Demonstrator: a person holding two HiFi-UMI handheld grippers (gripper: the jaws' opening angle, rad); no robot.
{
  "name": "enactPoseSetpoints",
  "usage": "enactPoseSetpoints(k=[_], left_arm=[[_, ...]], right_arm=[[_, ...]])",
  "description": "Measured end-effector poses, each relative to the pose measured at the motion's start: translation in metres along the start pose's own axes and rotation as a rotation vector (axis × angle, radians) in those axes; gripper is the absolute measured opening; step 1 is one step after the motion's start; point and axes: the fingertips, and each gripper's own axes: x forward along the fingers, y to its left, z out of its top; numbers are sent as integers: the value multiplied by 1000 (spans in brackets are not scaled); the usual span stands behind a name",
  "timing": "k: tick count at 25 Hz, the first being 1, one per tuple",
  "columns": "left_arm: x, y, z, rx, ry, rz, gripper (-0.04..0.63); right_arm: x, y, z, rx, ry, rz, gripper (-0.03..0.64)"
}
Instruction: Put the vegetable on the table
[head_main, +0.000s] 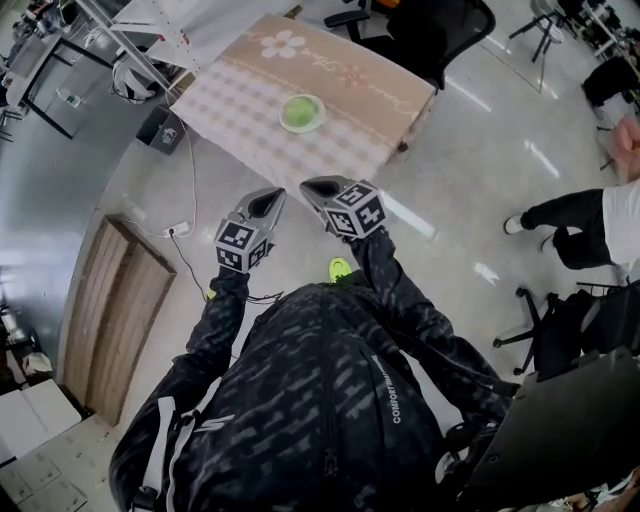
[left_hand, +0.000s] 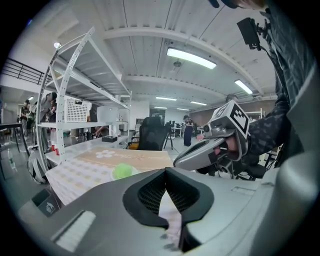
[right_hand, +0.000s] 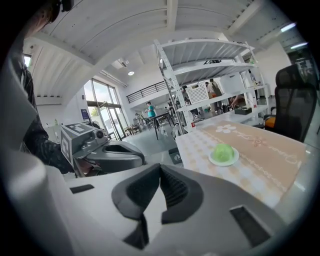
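Note:
A round green vegetable (head_main: 299, 110) lies on a small white plate (head_main: 300, 126) near the middle of a table (head_main: 245, 110) with a checked and beige cloth. It also shows in the left gripper view as the vegetable (left_hand: 121, 171) and in the right gripper view as the vegetable (right_hand: 222, 151). Both grippers hang over the floor, short of the table's near edge. My left gripper (head_main: 274, 196) is shut and empty. Close beside it, my right gripper (head_main: 309, 186) is shut and empty too. Each appears in the other's view: right gripper (left_hand: 207, 147), left gripper (right_hand: 110, 152).
A black office chair (head_main: 432, 30) stands behind the table. A white metal shelf rack (head_main: 130, 40) is at its left. On the floor lie a power strip with a cable (head_main: 176, 230) and a wooden panel (head_main: 115, 320). A person's leg (head_main: 565, 212) is at right.

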Motion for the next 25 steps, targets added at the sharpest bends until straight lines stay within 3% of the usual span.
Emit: enactPoseSetpoints(k=[10,21,25], left_arm=[[-53,-33,-2,3,-56,-53,-2],[-114,-80,-46,-48,-60,-114,-2],[-131,-89,-60,-54,-54,-125,-2]], right_arm=[[-15,65,-13,7,-35,-50,3],[-21,142,-73,47,-6,-75,3],[-18,160,-82,0,18,-86,3]])
